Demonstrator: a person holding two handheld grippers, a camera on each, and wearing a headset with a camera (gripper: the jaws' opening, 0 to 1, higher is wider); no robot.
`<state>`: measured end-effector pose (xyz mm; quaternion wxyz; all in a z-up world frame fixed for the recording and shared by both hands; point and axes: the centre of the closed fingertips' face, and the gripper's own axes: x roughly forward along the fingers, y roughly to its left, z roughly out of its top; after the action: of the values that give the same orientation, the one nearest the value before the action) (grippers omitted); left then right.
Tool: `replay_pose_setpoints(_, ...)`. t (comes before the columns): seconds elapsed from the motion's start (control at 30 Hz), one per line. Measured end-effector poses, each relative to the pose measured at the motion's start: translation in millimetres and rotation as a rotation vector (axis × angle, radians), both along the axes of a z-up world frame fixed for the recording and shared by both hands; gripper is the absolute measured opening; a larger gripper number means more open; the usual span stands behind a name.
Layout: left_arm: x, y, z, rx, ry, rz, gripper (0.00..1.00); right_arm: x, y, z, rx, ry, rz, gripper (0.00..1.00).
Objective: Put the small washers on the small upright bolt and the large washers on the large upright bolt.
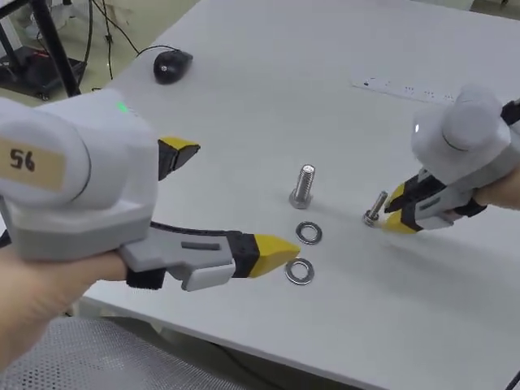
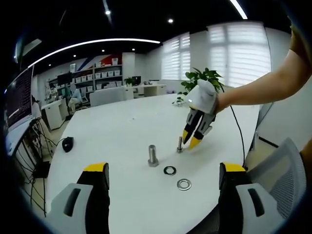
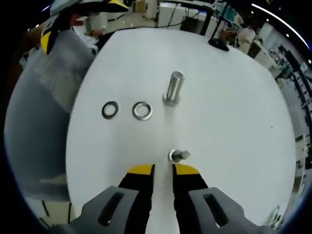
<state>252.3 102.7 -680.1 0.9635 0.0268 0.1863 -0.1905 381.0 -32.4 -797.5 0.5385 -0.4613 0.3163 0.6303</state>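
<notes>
Hard to make out: We cannot tell the two washers (image 1: 309, 233) apart by size; they look alike to us. Nor can we tell whether the small bolt (image 1: 375, 208) touches the right claw (image 1: 394, 213) at its tip.
Cut off: In the head view the picture's edge crops the hand (image 1: 32, 301) on the left claw (image 1: 240, 203), and the hand (image 1: 504, 191) on the right claw too. The left claw's grey body covers the worktop (image 1: 268, 97) to the near left of the large bolt (image 1: 302, 186).
Left claw: Wide, with nothing between the jaws. It is held level over the worktop, left of the large bolt, with its tips pointing past it. In the left gripper view (image 2: 164, 170) the large bolt (image 2: 153, 156) stands between the jaws, farther off.
Right claw: A narrow gap with nothing in it (image 3: 162, 169). It sits right of the large bolt and slants down at the small bolt (image 3: 178, 156), which is just ahead of its tips.
Large bolt: Upright on its head, shaft bare.
Small bolt: Right of the large bolt, leaning towards the right claw.
Washers: Both lie flat on the worktop, on no bolt. The inner washer (image 1: 309, 233) is just in front of the large bolt. The outer washer (image 1: 300, 271) lies nearer us, apart from the inner one, beside the left claw's yellow tip.
Mouse (image 1: 171, 65): Well apart, far left beyond the large bolt.
</notes>
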Motion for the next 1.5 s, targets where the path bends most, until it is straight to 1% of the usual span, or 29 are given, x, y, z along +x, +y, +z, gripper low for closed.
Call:
replay_pose_setpoints(0.07,-1.7,-0.5,0.5,0.006,-0.003,0.001,0.94,-16.6,1.4,-2.0,0.007,0.020,0.007,0.15)
replay_pose_setpoints(0.1,-3.1,-1.0,0.6,0.009,-0.001,-0.001,0.94,-25.8,3.6,-3.6,0.017,0.043,0.006,0.15)
replay_pose_setpoints(0.13,-4.2,-1.4,1.0,0.010,-0.002,-0.002,0.94,-38.7,5.8,-6.7,0.019,0.065,0.014,0.15)
replay_pose_setpoints(0.2,-6.8,-2.6,3.5,0.013,-0.007,-0.004,0.94,-54.5,9.4,-13.0,0.010,0.074,0.030,0.15)
replay_pose_setpoints(0.27,-9.3,-3.5,6.5,0.015,-0.013,-0.005,0.93,-70.2,16.0,-17.4,0.006,0.094,0.052,0.15)
replay_pose_setpoints(0.3,-10.3,-3.7,8.0,0.013,-0.016,-0.004,0.93,-74.1,19.4,-18.6,0.009,0.098,0.058,0.15)
replay_pose_setpoints(0.33,-11.2,-3.9,10.6,0.011,-0.026,0.000,0.93,-80.5,24.2,-19.9,0.009,0.107,0.071,0.15)
replay_pose_setpoints(0.43,-14.2,-4.2,13.7,0.010,-0.031,0.004,0.93,-89.8,35.6,-21.5,0.012,0.111,0.102,0.16)
replay_pose_setpoints(0.47,-14.8,-4.7,15.8,0.008,-0.042,0.005,0.93,-91.3,38.8,-21.7,0.014,0.110,0.107,0.18)
replay_pose_setpoints(0.53,-16.6,-5.1,16.7,0.009,-0.043,0.004,0.93,-94.8,46.6,-23.2,0.016,0.107,0.125,0.24)
replay_pose_setpoints(0.7,-22.2,-4.9,16.3,0.010,-0.043,0.011,0.93,-100.4,62.0,-24.3,0.014,0.103,0.162,0.25)
replay_pose_setpoints(0.83,-25.3,-6.5,15.6,0.016,-0.045,0.009,0.93,-104.0,66.8,-28.7,-0.016,0.103,0.194,0.31)
replay_pose_setpoints(0.9,-25.8,-5.5,15.8,0.009,-0.049,0.017,0.93,-105.2,69.6,-27.7,-0.019,0.103,0.203,0.31)
replay_pose_setpoints(1.0,-26.2,-4.6,15.1,0.004,-0.048,0.022,0.93,-107.5,73.0,-28.0,-0.031,0.090,0.237,0.31)
replay_pose_setpoints(1.07,-26.5,-4.0,14.4,0.005,-0.045,0.025,0.93,-109.5,75.3,-28.1,-0.032,0.089,0.246,0.31)
replay_pose_setpoints(1.13,-26.5,-3.2,14.8,0.001,-0.049,0.029,0.93,-109.3,74.6,-28.3,-0.048,0.080,0.263,0.30)
replay_pose_setpoints(1.23,-26.3,-2.3,14.5,-0.005,-0.051,0.034,0.93,-109.2,73.9,-28.1,-0.057,0.079,0.271,0.30)
replay_pose_setpoints(1.37,-26.5,-0.8,11.2,-0.007,-0.043,0.040,0.93,-109.8,73.7,-28.2,-0.073,0.071,0.286,0.30)
replay_pose_setpoints(1.5,-26.6,-0.2,11.4,-0.008,-0.044,0.043,0.93,-109.4,73.7,-28.6,-0.096,0.065,0.284,0.30)
